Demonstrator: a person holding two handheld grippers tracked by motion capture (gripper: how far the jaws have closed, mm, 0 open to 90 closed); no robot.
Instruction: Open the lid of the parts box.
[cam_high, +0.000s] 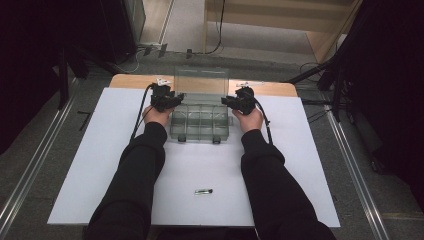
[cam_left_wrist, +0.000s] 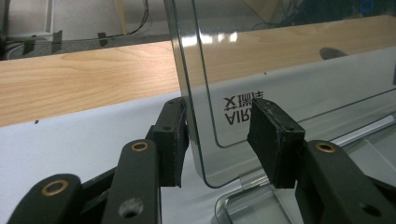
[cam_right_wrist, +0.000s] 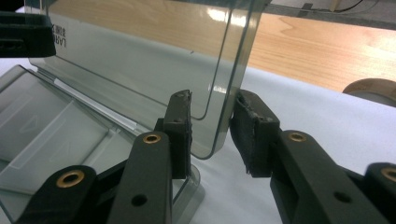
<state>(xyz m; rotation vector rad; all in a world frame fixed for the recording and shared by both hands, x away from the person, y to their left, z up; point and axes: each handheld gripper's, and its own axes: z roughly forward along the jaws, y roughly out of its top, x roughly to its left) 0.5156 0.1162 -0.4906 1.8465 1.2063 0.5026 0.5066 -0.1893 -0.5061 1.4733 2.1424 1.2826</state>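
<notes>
A clear plastic compartment box (cam_high: 200, 124) sits at the back of the white board, its lid (cam_high: 201, 80) raised upright. My left gripper (cam_high: 172, 102) is at the lid's left edge and my right gripper (cam_high: 227, 101) at its right edge. In the left gripper view the gripper (cam_left_wrist: 218, 121) straddles the lid (cam_left_wrist: 280, 56): one pad is against the edge, the other stands off the face. In the right gripper view the gripper (cam_right_wrist: 214, 107) brackets the lid's lower corner (cam_right_wrist: 212, 135) closely, with a slim gap at one pad. The box base (cam_right_wrist: 46, 121) lies below.
A small dark cylinder with a green band (cam_high: 203, 191) lies on the white board (cam_high: 300, 165) near its front edge. The wooden table edge (cam_high: 130, 81) shows behind the box. Dark stands and cables surround the table on the floor.
</notes>
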